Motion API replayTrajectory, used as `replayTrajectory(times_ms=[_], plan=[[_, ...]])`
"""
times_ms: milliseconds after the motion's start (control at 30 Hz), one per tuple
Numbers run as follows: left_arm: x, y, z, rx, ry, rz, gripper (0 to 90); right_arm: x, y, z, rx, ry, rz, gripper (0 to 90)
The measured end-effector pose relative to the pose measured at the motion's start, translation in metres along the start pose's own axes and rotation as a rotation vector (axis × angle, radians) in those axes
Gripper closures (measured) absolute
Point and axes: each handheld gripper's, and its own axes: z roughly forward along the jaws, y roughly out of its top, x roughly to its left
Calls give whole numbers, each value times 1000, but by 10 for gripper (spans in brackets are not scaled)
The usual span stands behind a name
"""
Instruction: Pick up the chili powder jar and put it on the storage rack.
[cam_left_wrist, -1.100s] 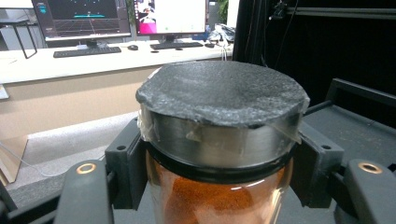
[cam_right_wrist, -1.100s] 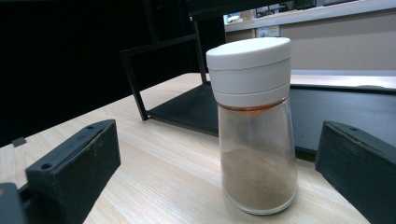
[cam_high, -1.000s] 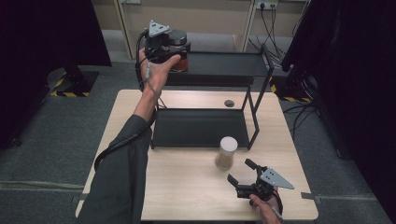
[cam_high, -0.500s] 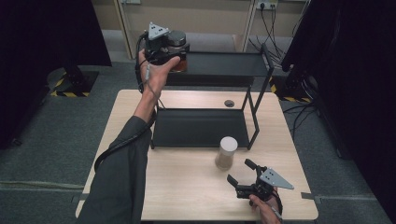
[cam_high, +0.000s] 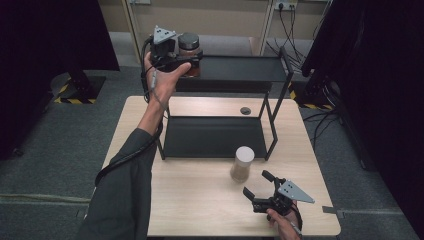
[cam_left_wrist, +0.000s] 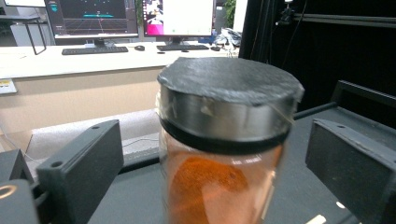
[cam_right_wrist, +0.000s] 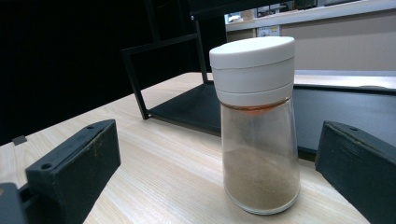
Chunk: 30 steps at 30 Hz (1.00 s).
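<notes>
A glass jar (cam_high: 189, 52) with a dark lid and orange powder stands at the left end of the black rack's top shelf (cam_high: 240, 67). My left gripper (cam_high: 186, 61) reaches it from the left. Its jaws have just been opening and stand apart from the jar (cam_left_wrist: 224, 154), which sits between them, so the gripper is open. A white-capped shaker (cam_high: 242, 163) of brown powder stands on the table in front of the rack. My right gripper (cam_high: 255, 182) rests open just short of the shaker (cam_right_wrist: 256, 126), pointing at it.
The two-level black rack has a lower shelf (cam_high: 215, 137) lying bare on the light wooden table (cam_high: 200, 210). A small dark round object (cam_high: 245, 110) lies behind it. Cables and dark curtains surround the table.
The left hand has shifted very slightly at the top shelf, and the jar stays where it stood. The right gripper and the shaker have not moved.
</notes>
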Motion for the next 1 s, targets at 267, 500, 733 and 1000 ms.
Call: replayTrajectory(times_ms=[267,500,733,1000], plan=[[-3,-3,-14,-23,-34,21,23,1,0,0,1,-1,-4,4],[-5,-12,-25,-29,-55,26,23,1,0,0,1,-4,-1,3],[-5,-23,-33,-45,-78,21,23,1,0,0,0,-4,-2,4],[-8,-34,-40,-59,-104,34,23,2,0,0,0,-6,-2,4]])
